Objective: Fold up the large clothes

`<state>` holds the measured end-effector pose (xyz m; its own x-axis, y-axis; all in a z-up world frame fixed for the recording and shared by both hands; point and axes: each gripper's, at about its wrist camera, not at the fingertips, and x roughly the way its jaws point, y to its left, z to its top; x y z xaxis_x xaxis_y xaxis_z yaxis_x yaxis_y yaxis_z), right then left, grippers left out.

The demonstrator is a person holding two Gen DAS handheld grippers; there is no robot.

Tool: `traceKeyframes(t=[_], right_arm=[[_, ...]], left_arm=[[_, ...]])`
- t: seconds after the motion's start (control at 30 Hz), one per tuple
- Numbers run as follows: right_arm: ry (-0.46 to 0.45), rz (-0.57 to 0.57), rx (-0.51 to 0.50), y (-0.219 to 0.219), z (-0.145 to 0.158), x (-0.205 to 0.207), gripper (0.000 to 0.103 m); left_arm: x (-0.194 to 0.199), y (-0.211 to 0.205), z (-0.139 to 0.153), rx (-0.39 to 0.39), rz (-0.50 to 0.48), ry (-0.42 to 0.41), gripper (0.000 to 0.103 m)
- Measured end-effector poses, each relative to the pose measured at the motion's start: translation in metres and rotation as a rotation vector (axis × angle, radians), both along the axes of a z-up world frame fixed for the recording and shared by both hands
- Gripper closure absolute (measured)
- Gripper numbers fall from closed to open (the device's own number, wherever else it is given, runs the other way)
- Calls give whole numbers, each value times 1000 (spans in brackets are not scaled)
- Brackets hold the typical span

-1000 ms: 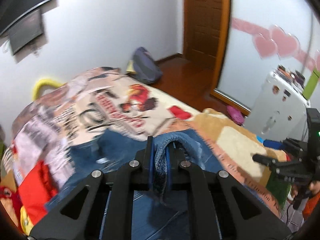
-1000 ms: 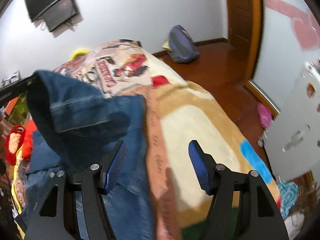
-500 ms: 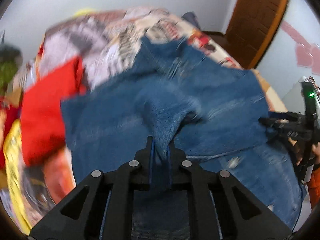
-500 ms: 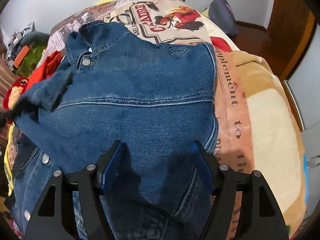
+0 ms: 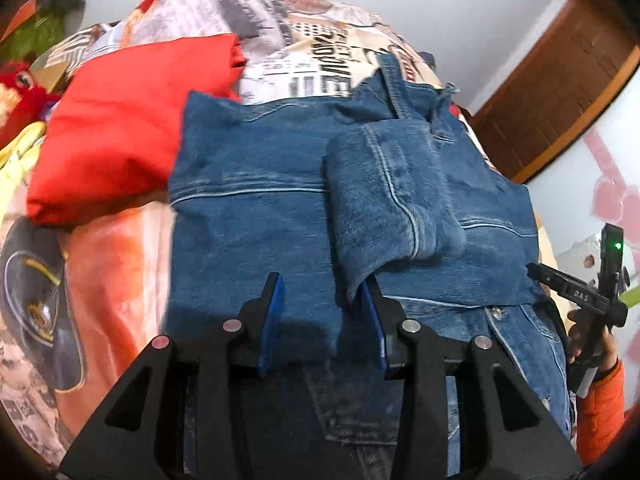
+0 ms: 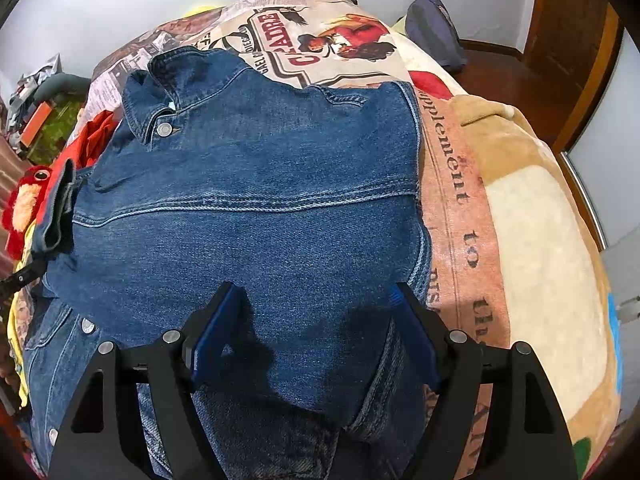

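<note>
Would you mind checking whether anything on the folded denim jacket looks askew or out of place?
The sleeve cuff lies crooked across the denim jacket, its end bunched and lifting against a finger of the open left hand-held gripper. Otherwise the fold looks flat.

denim jacket [image 6: 256,208] lies on the printed blanket [image 6: 520,240], sleeve [image 5: 392,200] folded across it.

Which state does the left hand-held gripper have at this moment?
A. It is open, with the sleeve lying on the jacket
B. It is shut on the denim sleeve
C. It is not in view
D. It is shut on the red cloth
A: the left hand-held gripper has its blue pads apart and clamps nothing, and the sleeve lies folded across the denim jacket.
</note>
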<state>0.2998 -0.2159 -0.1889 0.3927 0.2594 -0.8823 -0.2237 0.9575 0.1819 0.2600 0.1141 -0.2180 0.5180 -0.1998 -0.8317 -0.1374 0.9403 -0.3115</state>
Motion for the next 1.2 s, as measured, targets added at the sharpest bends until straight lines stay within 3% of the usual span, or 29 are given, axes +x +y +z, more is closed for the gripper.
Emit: traceKeyframes(t=[0.1,0.13,0.2,0.27,0.33,0.6,0.73,1.0,1.2], right_arm=[[1,-6,-2,0,0,0,28],[1,-8,-3,0,0,-1,28],[1,-9,-4,0,0,-1,28],[3,-10,-3,0,0,-1,28],[3,-12,-4,0,0,-1,28],[3,-24,-28,1,5,-1,27],[-50,1,-48,3,24,-1,27],[-181,22,-8,4,78,23,27],[-217,46,-7,24,90,58,27]], left_arm=[[-10,18,0,-2,79,-6,64],[-15,28,-2,-5,129,0,69],[-21,49,-11,0,213,42,70],[-28,67,-20,-69,244,70,70],[-32,73,-20,-89,248,82,70],[-16,46,22,25,109,4,70],[8,33,45,78,49,-31,69],[71,-4,90,173,-91,-113,48],[120,-34,95,213,-181,-116,36]])
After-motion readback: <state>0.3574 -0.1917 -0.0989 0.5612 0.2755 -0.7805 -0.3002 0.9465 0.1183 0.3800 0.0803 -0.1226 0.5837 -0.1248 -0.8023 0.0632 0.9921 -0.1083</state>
